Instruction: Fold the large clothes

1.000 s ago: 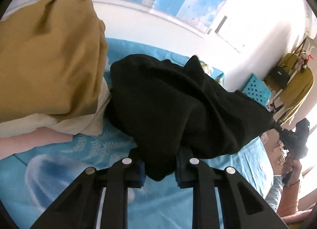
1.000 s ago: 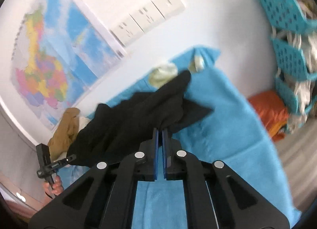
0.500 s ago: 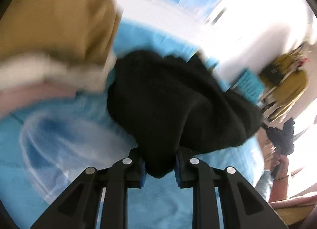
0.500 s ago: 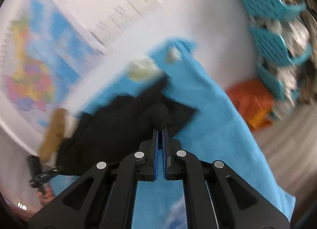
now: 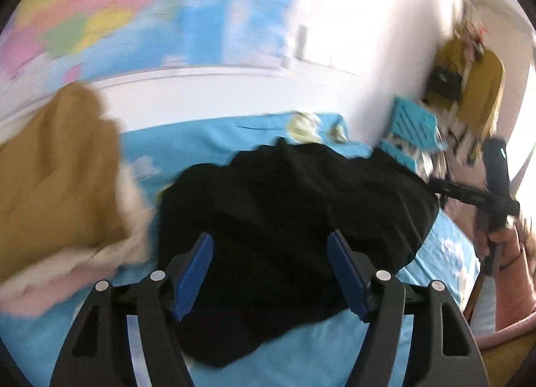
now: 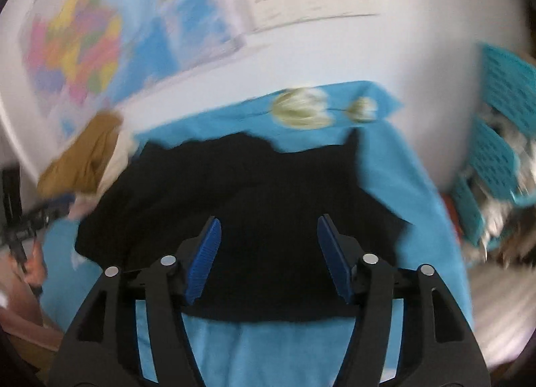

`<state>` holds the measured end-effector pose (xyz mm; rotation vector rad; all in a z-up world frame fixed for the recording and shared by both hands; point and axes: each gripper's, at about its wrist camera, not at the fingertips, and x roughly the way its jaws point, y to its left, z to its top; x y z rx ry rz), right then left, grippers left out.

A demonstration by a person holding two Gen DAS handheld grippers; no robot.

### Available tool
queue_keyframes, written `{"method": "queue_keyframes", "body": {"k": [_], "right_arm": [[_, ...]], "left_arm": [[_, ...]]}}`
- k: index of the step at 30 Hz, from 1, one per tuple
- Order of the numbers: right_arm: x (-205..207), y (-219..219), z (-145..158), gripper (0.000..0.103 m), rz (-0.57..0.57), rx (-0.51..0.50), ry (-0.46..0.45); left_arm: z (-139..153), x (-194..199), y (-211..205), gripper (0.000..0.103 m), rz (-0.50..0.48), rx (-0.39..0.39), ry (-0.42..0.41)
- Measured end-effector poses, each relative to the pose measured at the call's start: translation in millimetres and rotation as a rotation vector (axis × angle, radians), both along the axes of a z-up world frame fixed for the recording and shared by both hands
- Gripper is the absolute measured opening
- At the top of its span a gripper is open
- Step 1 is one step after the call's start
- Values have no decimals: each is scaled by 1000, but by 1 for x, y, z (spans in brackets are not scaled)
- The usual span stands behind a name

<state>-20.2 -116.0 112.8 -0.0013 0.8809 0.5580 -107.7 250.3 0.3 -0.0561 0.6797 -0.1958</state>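
The black garment [image 5: 288, 219] lies in a rumpled heap on the blue bedsheet [image 5: 321, 353], spread across the middle of the bed with its near edge hanging toward both cameras. In the left wrist view the left gripper [image 5: 269, 273] hangs over that near edge; its jaws are opening, the blue pads [image 5: 192, 273] stand well apart and press on nothing, and the dark cloth lies below and between them. In the right wrist view the right gripper [image 6: 268, 259] is in the same posture over the other side of the garment: jaws opening, the ribbed blue pads [image 6: 204, 259] clear of the fabric, black cloth showing in the gap between them.

To the left of the garment sits a pile of other clothes, a mustard-brown piece [image 5: 57, 172] on top of cream and pale pink ones (all badly smeared by motion blur). Behind the bed, a coloured map [image 6: 80, 39] hangs on the white wall, with a row of wall sockets [image 6: 305, 5] beside it. A turquoise slotted rack [image 6: 499, 166] stands at the bed's right side. The sheet's far end carries a pale flower print [image 6: 301, 109].

In the left wrist view the right gripper's black body appears at the right edge, held in a hand [image 5: 502, 243] with a pink sleeve [image 5: 512, 293].
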Motion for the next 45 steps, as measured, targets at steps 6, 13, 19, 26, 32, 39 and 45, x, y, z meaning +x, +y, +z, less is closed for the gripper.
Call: {"method": "queue_keyframes", "body": {"k": [6, 13, 19, 26, 32, 39, 45], "right_arm": [[34, 56, -41, 64, 73, -177, 51], [45, 50, -43, 4, 63, -186, 30], [61, 43, -21, 3, -12, -59, -29], [79, 40, -65, 1, -17, -120, 94], [60, 48, -35, 22, 16, -58, 32], [52, 118, -17, 25, 194, 10, 22], [74, 175, -57, 21, 233, -104, 133]], "left_arm": [[-34, 82, -47, 53, -40, 111, 147], [-43, 117, -28, 7, -8, 38, 236], [-24, 127, -17, 8, 51, -1, 172], [-43, 132, 9, 34, 67, -109, 284], [-16, 97, 10, 53, 95, -20, 126], [-48, 144, 0, 50, 118, 78, 247], [-66, 159, 9, 61, 191, 118, 305]]}}
